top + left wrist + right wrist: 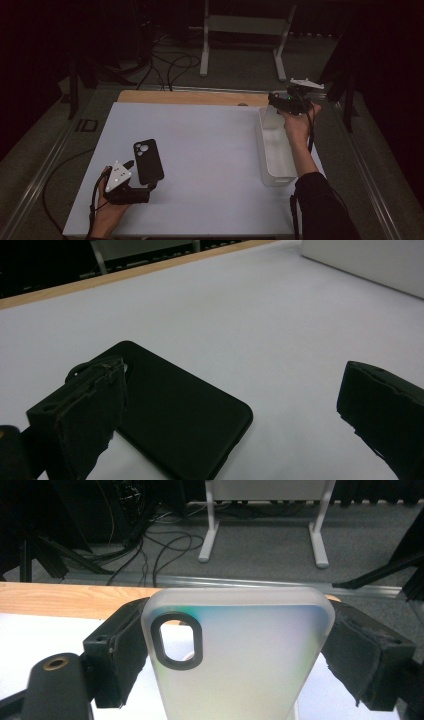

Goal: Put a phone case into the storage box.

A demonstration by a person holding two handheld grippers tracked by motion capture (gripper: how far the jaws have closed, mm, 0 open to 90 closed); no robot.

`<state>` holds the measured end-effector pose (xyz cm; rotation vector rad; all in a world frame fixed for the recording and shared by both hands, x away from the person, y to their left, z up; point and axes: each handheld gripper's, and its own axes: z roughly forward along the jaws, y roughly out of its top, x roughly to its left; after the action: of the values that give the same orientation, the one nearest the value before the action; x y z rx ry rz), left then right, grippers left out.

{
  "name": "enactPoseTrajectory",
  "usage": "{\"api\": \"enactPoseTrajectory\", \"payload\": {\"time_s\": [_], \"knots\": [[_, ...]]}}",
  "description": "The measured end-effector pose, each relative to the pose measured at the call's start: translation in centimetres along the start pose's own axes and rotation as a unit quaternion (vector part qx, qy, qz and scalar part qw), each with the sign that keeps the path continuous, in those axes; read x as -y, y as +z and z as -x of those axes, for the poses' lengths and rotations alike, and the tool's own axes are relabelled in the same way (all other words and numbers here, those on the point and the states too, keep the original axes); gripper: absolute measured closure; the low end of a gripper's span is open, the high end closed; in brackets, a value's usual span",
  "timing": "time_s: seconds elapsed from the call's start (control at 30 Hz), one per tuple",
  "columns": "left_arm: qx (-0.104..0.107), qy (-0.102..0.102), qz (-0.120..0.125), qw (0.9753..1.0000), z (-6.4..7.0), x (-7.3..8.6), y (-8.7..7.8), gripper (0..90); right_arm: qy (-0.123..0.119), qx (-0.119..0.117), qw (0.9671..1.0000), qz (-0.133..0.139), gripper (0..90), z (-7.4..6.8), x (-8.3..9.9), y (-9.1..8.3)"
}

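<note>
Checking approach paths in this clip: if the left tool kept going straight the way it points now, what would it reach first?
Most likely the black phone case, lying flat on the white table just ahead. The left tool is open, one jaw already over the case's camera end. Depth is hard to judge, so contact may come at that edge.

So there's two phone cases here. The black phone case is lying flat on the white counter, back side up, camera cutout end pointing away toward the far edge. It's matte, with rounded corners, and sits in the near-left part of the counter. From the left gripper view, it lies right at the left gripper, whose jaws stand wide apart, one jaw over its cutout corner.

The frosted clear phone case is translucent white with a dark-rimmed oval camera cutout at upper left. It's held upright, clamped by its long edges in the right gripper, up over the far right of the counter.
</note>
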<state>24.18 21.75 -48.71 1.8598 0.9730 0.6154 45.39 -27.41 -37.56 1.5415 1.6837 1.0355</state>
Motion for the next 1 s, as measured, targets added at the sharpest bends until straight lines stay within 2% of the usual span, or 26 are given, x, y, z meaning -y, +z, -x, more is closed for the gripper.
{"api": "enactPoseTrajectory", "payload": {"time_s": [0.47, 0.77, 1.0], "knots": [[-0.001, 0.003, 0.006, 1.0000, 0.1, -0.1, -0.3, 0.7, -0.014, 0.018, 0.9991, -0.035, 16.7, -0.7, 1.6, 2.6], [0.001, 0.003, 0.008, 1.0000, 0.1, -0.1, -0.4, 0.7, -0.013, 0.025, 0.9982, -0.053, 16.7, -0.8, 2.3, 4.2], [0.000, 0.001, 0.010, 1.0000, 0.1, -0.1, -0.4, 0.8, -0.012, 0.040, 0.9971, -0.064, 16.6, -0.6, 2.7, 5.2]]}}
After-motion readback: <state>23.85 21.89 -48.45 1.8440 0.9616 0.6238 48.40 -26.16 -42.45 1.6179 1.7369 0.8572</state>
